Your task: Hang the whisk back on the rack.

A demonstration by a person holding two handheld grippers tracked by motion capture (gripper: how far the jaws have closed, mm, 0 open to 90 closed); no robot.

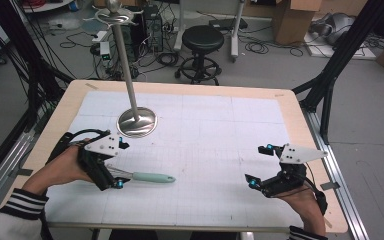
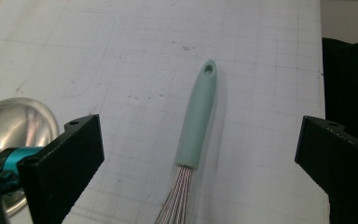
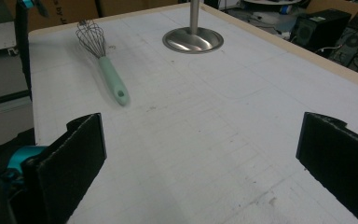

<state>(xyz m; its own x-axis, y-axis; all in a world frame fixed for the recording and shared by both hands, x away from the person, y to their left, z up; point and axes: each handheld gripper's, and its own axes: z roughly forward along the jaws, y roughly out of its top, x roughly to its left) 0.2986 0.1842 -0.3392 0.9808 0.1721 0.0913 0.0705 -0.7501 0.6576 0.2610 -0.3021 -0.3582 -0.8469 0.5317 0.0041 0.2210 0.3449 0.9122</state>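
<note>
Whisk (image 1: 145, 176) with a pale green handle lies flat on the white mat (image 1: 215, 145), on the left half of the table (image 1: 310, 130). Its handle points toward the middle of the mat and its thin wire end points toward the person's left hand (image 1: 60, 170). The left gripper (image 1: 114, 179) sits right over the wire end, and its two black jaws are spread wide with one on each side of the whisk; in the left gripper view they do not touch it. In that view the handle runs up between the jaws, and a small hole shows at its far tip. A shiny metal stand (image 1: 136, 121) with a round base and a tall thin pole is on the mat just behind the left gripper, near the whisk but apart from it. The right gripper (image 1: 260, 167) is far off on the right side of the mat, well apart from the whisk. Its jaws are spread wide too, with bare mat between them. In the right gripper view the whisk (image 3: 103, 60) lies far ahead, beside the stand's base (image 3: 192, 39)
</note>
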